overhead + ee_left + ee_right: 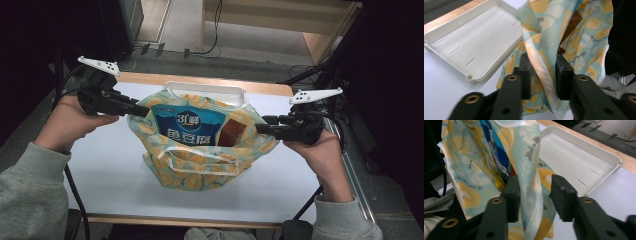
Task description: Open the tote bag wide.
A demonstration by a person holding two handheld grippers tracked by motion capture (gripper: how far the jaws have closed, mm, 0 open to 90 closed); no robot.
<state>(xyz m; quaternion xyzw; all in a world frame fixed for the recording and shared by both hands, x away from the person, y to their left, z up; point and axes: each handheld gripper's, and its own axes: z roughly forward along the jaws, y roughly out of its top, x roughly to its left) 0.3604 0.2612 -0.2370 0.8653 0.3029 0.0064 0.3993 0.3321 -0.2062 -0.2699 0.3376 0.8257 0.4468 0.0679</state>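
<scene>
The bag (pixel 200 150) stands on the table (pixel 110 175), just in front of the white tray (pixel 205 92), with a blue packet (pixel 187 127) and a brown box (pixel 231 132) inside. Its cloth is thin, soft and light, so it folds and can slip. The left gripper (pixel 142 111) has its jaws around the left rim, the right gripper (pixel 261 128) around the right rim; both seem clamped on the cloth, though the contact is not fully clear. The rim hem is the best place to hold.
</scene>
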